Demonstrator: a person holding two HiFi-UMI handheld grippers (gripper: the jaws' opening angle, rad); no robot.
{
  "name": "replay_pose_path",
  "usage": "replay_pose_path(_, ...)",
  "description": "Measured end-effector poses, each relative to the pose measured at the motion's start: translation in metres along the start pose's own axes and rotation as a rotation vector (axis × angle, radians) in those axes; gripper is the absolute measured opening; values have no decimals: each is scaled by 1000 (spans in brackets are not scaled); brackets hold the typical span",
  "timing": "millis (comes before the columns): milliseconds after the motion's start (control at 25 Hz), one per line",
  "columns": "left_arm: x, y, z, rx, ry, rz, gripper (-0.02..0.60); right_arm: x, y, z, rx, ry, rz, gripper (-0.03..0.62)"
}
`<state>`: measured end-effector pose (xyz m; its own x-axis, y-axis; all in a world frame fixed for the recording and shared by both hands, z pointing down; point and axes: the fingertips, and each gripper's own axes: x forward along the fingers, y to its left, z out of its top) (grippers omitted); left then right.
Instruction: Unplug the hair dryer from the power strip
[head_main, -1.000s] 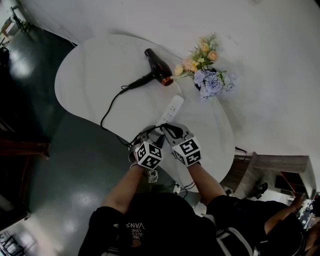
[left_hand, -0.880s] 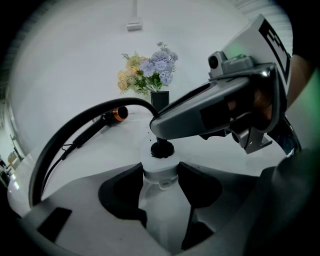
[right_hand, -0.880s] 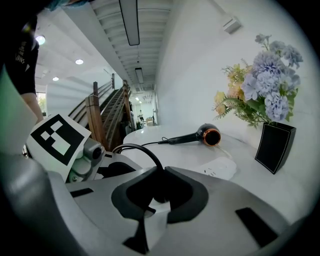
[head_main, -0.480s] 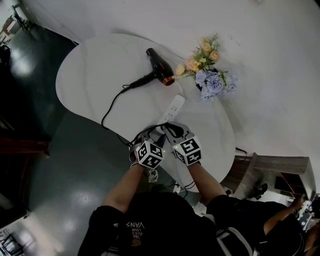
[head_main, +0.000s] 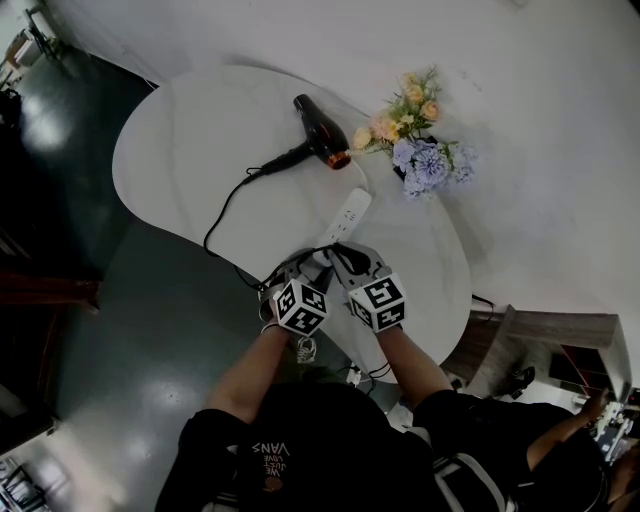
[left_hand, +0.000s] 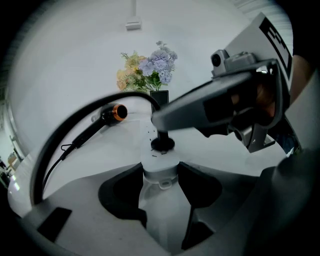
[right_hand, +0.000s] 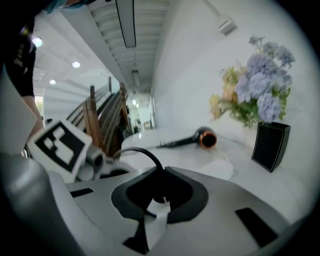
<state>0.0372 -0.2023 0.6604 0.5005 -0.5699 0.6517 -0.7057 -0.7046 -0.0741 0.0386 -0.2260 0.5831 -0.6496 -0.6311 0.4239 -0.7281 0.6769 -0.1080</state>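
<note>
Plainly, the hair dryer (head_main: 318, 135) is a black unit w/ a copper-orange ring round its nozzle. It lies on its side at the far part of the white table (head_main: 170, 150), nozzle end nearest the flowers (head_main: 415, 140) but apart from them. Its black cord (head_main: 213, 218) leaves the handle, loops toward the table's left edge, then arcs back to the near end. There it ends in a black plug (left_hand: 162, 143) that sits on the face of the white power strip (head_main: 347, 215). The strip lies lengthwise btw the dryer & the person, apart from the dryer. The left gripper (left_hand: 161, 172) is clenched on the strip's near end, black pads pressing both long sides. The right gripper (right_hand: 160, 176) is nipped nearly closed on the plug; the cord curves up out of its jaws and the strip's white face shows just below. Both grippers sit side by side at the table's near edge, their marker cubes (head_main: 300, 307) almost touching. Writing: the person's black shirt (head_main: 300, 440) shows "VANS" in white, upside down in the head view; smaller lines by it are too small to read. The cubes carry only black-and-white square patterns. Print on dryer or strip, if any, can't be made out. In the right gripper view the flowers stand in a black vase (right_hand: 270, 145) near the dryer.
</note>
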Motion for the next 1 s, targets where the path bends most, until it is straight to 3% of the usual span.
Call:
replay_pose_path(80,1,3,0,5,-1,-1,244,-3,-8,35,-23,-96,-21,64)
replay_pose_path(160,0,4,0,-2,1,-1,244,-3,-14,57,-50,-114,-16,64)
replay_pose_path(640,-2,-1,-1,-5,8,-10,245,-23,-9,49,-25,-88,-23,64)
replay_pose_path(1000,-43,-22,19,80,-130,-16,245,-38,-2,49,13,-115,-39,64)
